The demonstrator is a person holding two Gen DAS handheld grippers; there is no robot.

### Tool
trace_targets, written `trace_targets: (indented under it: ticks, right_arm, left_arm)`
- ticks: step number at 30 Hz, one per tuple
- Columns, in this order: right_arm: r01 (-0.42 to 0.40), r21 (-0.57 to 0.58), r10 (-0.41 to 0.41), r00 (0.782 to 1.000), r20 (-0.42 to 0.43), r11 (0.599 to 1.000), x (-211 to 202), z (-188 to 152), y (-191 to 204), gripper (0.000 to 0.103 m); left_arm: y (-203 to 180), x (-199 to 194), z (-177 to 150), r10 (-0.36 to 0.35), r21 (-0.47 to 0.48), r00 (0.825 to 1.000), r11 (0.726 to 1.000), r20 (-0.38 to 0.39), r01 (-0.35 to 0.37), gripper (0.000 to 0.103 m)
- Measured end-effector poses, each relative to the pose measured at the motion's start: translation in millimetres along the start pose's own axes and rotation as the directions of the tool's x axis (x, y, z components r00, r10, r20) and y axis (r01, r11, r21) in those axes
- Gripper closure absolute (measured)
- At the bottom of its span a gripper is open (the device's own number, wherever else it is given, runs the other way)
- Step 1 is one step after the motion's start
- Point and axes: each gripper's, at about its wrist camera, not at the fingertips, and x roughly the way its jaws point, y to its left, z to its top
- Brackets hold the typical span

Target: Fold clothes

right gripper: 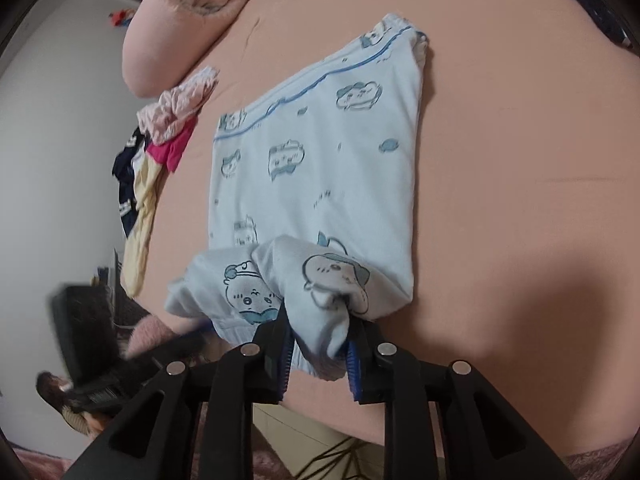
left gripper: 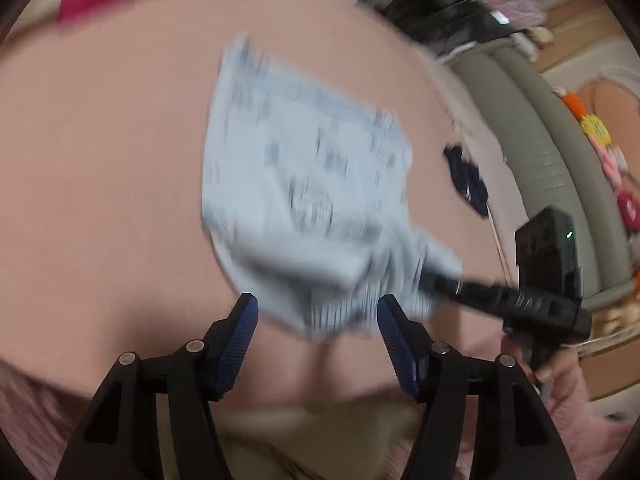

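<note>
Blurring pale blue garment (left gripper: 304, 184) (print unreadable), hem hiding right gripper (right gripper: 320, 344) fingers (right gripper: 354, 364)

Pale-blue cartoon-print garment (right gripper: 316, 168), folded flat on the pink bed, near edge bunched and raised off it

In the left wrist view the pale blue printed garment (left gripper: 308, 184) is smeared by motion, so we cannot read its pattern there. The pink cloth (left gripper: 86, 0) at the top left is blurred and cut by the edge. In the right wrist view the dark garment (right gripper: 596, 8) runs off the top right corner, and the left tool (right gripper: 132, 364) is a blurred dark shape low left. The garment's near hem hides between the right tool (right gripper: 320, 344) pads.
</note>
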Motion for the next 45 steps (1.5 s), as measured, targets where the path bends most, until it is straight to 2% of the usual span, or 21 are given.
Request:
trace_targets:
  ticks: [2, 3, 5, 7, 11, 15, 17, 19, 21, 23, 24, 26, 28, 30, 33, 36, 37, 38, 40, 43, 45]
  right_arm:
    - [-0.007, 0.001, 0.007, 1.000, 0.010, 1.000, -1.5, -2.1, 0.3, 0.081]
    - [-0.012, 0.001, 0.012, 1.000, 0.013, 1.000, -1.9, -2.9, 0.4, 0.080]
    - [-0.035, -0.008, 0.034, 0.999, -0.015, 0.999, 3.6, -1.4, 0.2, 0.074]
    - [-0.058, -0.017, 0.057, 0.997, -0.043, 0.998, 9.2, 0.1, 0.0, 0.073]
    - [-0.081, -0.019, 0.080, 0.994, -0.073, 0.997, 13.3, 3.5, 1.5, 0.075]
    - [-0.246, 0.111, 0.249, 0.968, -0.013, 0.963, 0.7, 8.3, -9.8, 0.081]
    - [-0.307, 0.179, 0.306, 0.951, 0.032, 0.935, -4.4, 10.8, -19.4, 0.081]
    - [-0.243, 0.232, 0.243, 0.970, 0.030, 0.942, -0.8, 10.7, -33.9, 0.081]
    - [-0.238, 0.258, 0.242, 0.970, 0.015, 0.936, 3.1, 5.8, -43.7, 0.081]
    - [-0.238, 0.229, 0.242, 0.970, 0.010, 0.944, 1.2, -1.1, -42.8, 0.078]
    - [-0.228, 0.205, 0.231, 0.973, 0.008, 0.952, -0.9, -4.7, -40.8, 0.077]
    - [-0.197, 0.148, 0.199, 0.980, -0.001, 0.969, -5.4, -9.5, -33.7, 0.074]
    - [-0.146, 0.070, 0.147, 0.989, -0.008, 0.987, -10.0, -12.1, -22.4, 0.072]
    - [-0.086, -0.016, 0.086, 0.996, -0.008, 0.996, -14.6, -14.4, -9.8, 0.071]
    - [0.001, -0.120, -0.003, 1.000, -0.019, 0.993, -17.1, -19.2, 0.5, 0.060]
    - [0.058, -0.107, -0.062, 0.997, -0.037, 0.993, -2.4, -20.0, -6.7, 0.054]
    - [0.048, -0.085, -0.052, 0.998, -0.038, 0.995, 3.1, -19.2, -11.0, 0.055]
    - [0.006, -0.057, -0.008, 1.000, -0.029, 0.998, 6.2, -17.9, -14.6, 0.067]
    - [-0.081, -0.009, 0.081, 0.996, -0.050, 0.997, 5.6, -16.4, -13.0, 0.080]
    - [-0.177, -0.036, 0.173, 0.982, -0.077, 0.984, -9.6, -23.4, -1.6, 0.081]
    - [-0.220, -0.039, 0.215, 0.971, -0.103, 0.975, -19.3, -29.0, 3.4, 0.081]
  left_arm:
    - [-6.8, 5.1, 4.7, -0.014, 0.049, 1.000, 0.999, -0.013, 0.015, 0.047]
    - [-10.4, 13.3, 5.7, -0.021, 0.075, 0.998, 0.997, -0.052, 0.025, 0.068]
    - [-16.6, 31.5, 6.2, -0.003, 0.128, 0.993, 0.992, -0.120, 0.019, 0.097]
    - [-16.3, 39.2, 6.0, -0.032, 0.106, 0.988, 0.993, -0.153, 0.049, 0.098]
    - [-16.3, 19.2, -2.0, -0.179, -0.010, 0.972, 0.984, -0.153, 0.180, 0.099]
    - [-2.9, 18.6, -11.4, -0.288, -0.183, 0.946, 0.948, -0.150, 0.260, 0.099]
    - [9.3, 40.3, -17.8, -0.310, -0.279, 0.931, 0.927, -0.194, 0.251, 0.099]
    - [18.6, 58.7, -22.8, -0.312, -0.338, 0.921, 0.914, -0.232, 0.225, 0.098]
    - [23.5, 65.7, -26.8, -0.324, -0.385, 0.916, 0.897, -0.238, 0.218, 0.096]
    - [22.6, 60.1, -28.9, -0.333, -0.392, 0.919, 0.890, -0.209, 0.234, 0.093]
    - [22.0, 57.3, -29.9, -0.325, -0.388, 0.925, 0.892, -0.195, 0.232, 0.086]
    - [23.9, 50.3, -31.0, -0.230, -0.379, 0.957, 0.913, -0.175, 0.150, 0.071]
    - [25.9, 42.0, -30.5, -0.189, -0.391, 0.973, 0.912, -0.132, 0.124, 0.070]
    - [22.4, 38.8, -27.7, -0.159, -0.366, 0.980, 0.925, -0.121, 0.105, 0.062]
    - [15.0, 44.2, -23.9, -0.109, -0.322, 0.987, 0.945, -0.117, 0.066, 0.057]
    - [7.1, 49.1, -14.8, -0.075, -0.257, 0.992, 0.965, -0.105, 0.046, 0.060]
    - [6.4, 48.0, -11.2, -0.100, -0.252, 0.989, 0.965, -0.107, 0.070, 0.070]
    - [5.7, 46.9, -7.6, -0.124, -0.247, 0.986, 0.964, -0.108, 0.094, 0.093]
    - [5.9, 34.7, -2.0, -0.172, -0.251, 0.980, 0.957, -0.100, 0.142, 0.094]
    - [12.0, 7.2, 0.5, -0.212, -0.259, 0.971, 0.949, -0.108, 0.178, 0.094]
    - [20.3, -4.3, -1.4, -0.218, -0.259, 0.963, 0.950, -0.160, 0.172, 0.094]
